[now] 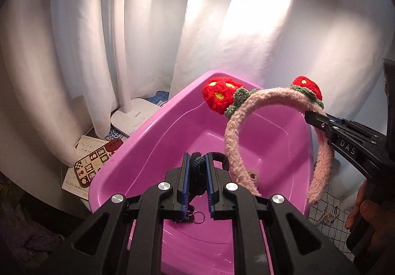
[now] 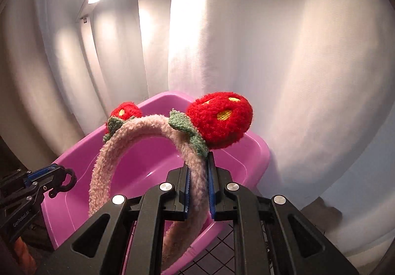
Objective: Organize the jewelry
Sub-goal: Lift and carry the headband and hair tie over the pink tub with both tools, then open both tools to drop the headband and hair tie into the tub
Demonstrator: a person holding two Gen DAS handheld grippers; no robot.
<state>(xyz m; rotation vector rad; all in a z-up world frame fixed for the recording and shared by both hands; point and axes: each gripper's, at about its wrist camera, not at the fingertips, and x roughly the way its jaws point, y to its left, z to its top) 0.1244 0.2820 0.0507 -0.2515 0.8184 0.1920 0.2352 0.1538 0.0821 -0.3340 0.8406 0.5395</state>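
Note:
My left gripper (image 1: 197, 164) is shut on a black crocheted item (image 1: 199, 174) with a metal key ring, held over the pink plastic tub (image 1: 158, 141). My right gripper (image 2: 198, 169) is shut on a fuzzy pink headband (image 2: 197, 191) with two red strawberry pompoms (image 2: 219, 119), held upright above the tub (image 2: 256, 149). In the left wrist view the headband (image 1: 230, 141) hangs over the tub's right side with the right gripper (image 1: 313, 119) clamped on its band. The left gripper (image 2: 55, 177) shows at the left in the right wrist view. A small pinkish item (image 1: 251, 174) lies in the tub.
A white desk lamp base (image 1: 133, 117) stands behind the tub at the left, next to a patterned case (image 1: 96, 164) and papers. A sparkly chain (image 1: 325, 213) lies on the grid-patterned cloth at the right. White curtains hang close behind.

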